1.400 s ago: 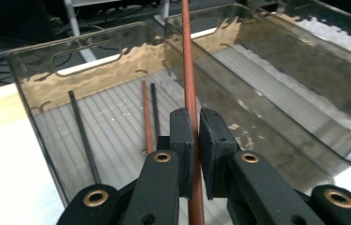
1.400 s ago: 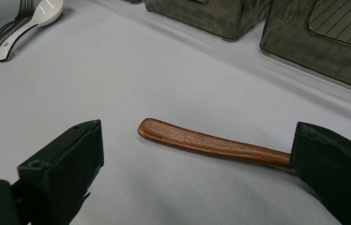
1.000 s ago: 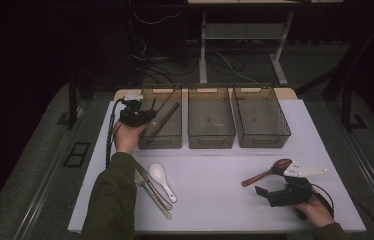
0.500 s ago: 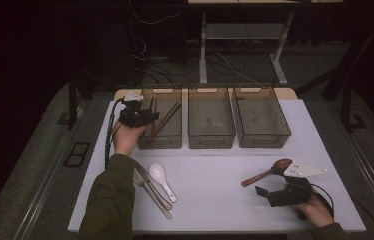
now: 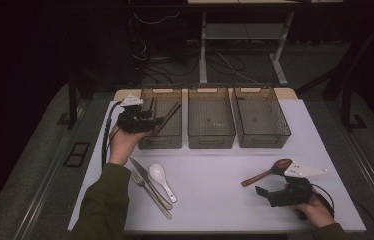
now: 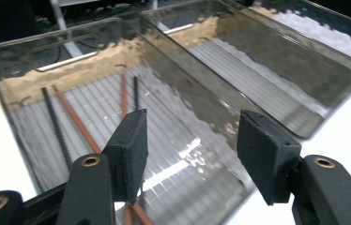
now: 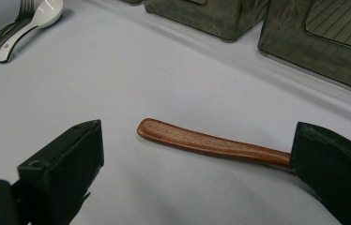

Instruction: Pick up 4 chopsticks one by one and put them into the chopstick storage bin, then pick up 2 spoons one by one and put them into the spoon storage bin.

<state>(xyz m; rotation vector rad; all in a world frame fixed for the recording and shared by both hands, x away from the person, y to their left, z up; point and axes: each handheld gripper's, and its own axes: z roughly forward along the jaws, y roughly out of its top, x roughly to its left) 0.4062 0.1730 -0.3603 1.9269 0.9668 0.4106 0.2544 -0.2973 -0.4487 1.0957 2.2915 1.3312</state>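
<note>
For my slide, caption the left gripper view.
Left gripper, jaws open, above chopsticks lying in the bin.

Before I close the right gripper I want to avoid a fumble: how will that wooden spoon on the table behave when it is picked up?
The wooden spoon looks stiff and probably light. Its handle, lying between the open jaws of the right gripper, looks smooth and rounded, so it may twist in the pads. The bowl end likely outweighs the thin handle, so an end grip might let it droop.
</note>
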